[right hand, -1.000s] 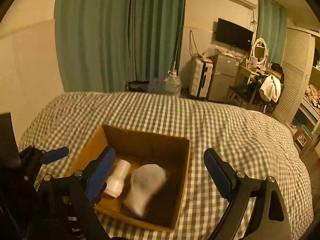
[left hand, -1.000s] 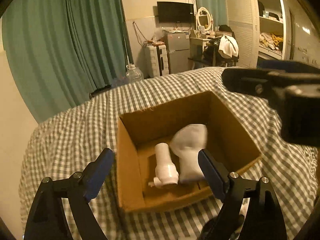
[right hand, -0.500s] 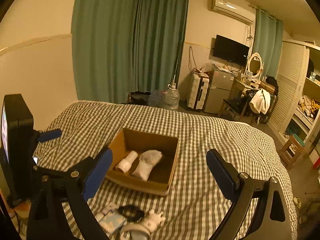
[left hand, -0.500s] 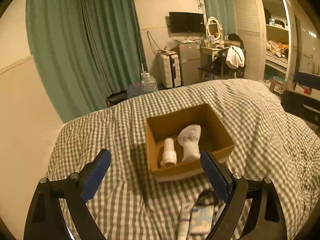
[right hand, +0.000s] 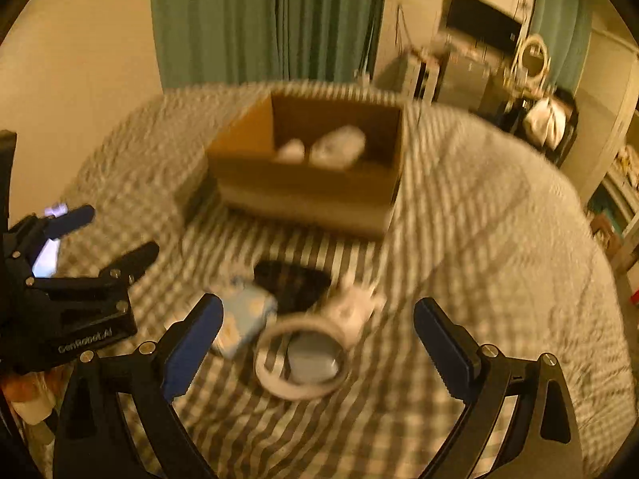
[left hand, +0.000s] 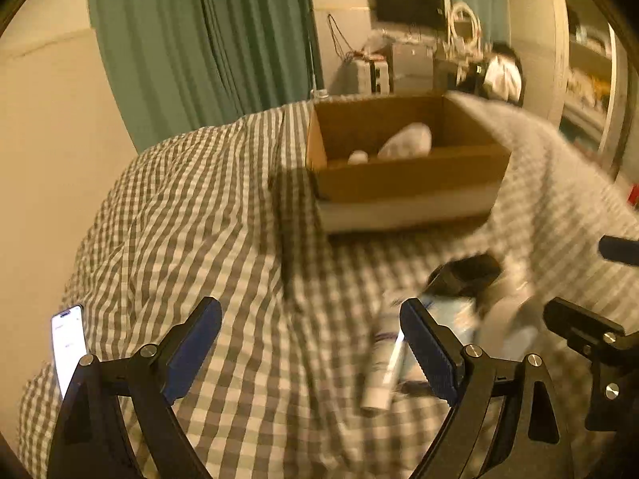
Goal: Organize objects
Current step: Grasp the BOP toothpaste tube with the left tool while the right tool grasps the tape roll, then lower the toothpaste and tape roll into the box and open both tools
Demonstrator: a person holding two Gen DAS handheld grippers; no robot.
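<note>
A brown cardboard box [left hand: 407, 183] [right hand: 303, 191] stands on the checked bedspread and holds a white bottle [right hand: 291, 149] and a white bundle [right hand: 339, 145]. In front of it lies a blurred pile: a white tube [left hand: 381, 367], a pale blue patterned pouch [right hand: 241, 319], a black item [right hand: 293, 285], a white toy [right hand: 353, 307] and a white tape ring [right hand: 301, 359]. My left gripper [left hand: 311, 343] is open and empty, left of the pile. My right gripper [right hand: 315, 343] is open and empty, low over the tape ring.
A lit phone [left hand: 68, 343] lies at the bedspread's left edge. Green curtains [left hand: 199, 40] hang behind the bed. A television [right hand: 485, 22], a suitcase and a cluttered desk stand at the far wall. A wardrobe [left hand: 591, 60] is at the right.
Both grippers have drawn back from above the box and dropped low toward the pile in front of it. The box now sits farther away. The jaws stayed open.
</note>
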